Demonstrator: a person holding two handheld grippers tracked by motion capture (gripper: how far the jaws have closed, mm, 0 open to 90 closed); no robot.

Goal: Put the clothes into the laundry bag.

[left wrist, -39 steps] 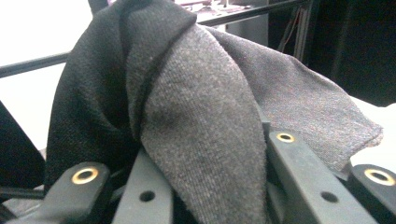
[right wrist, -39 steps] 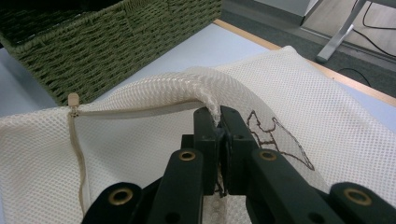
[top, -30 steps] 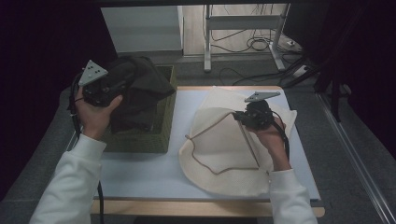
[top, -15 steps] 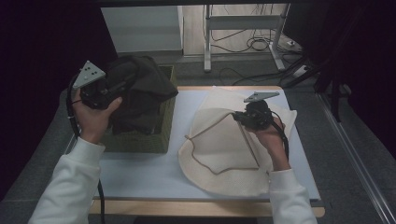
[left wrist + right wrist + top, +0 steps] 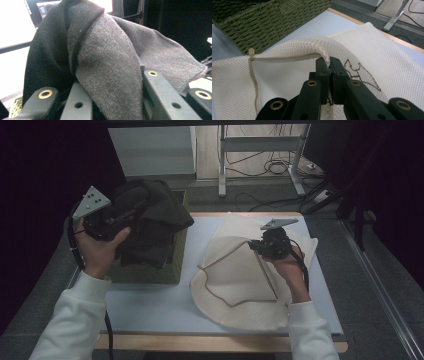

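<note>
While left hand-held gripper [image 5: 131, 215] pinches dark cloth [image 5: 150, 222] | right [image 5: 256, 246] — clamps mesh bag [image 5: 240, 285] rim

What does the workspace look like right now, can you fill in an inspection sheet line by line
Surface: pale blue table top with a wooden edge.
Job's things: cream mesh bag lying flat, its rim lifted; dark garment raised over the green wicker basket.
Clutter: nothing seen.
Grippers: left gripper has its jaws shut on the garment; right gripper has its jaws pinching the bag's rim.
Cables: gripper cable trails down past the left sleeve; loose floor cables behind the table.
Surroundings: metal stand legs, dark curtains.
</note>
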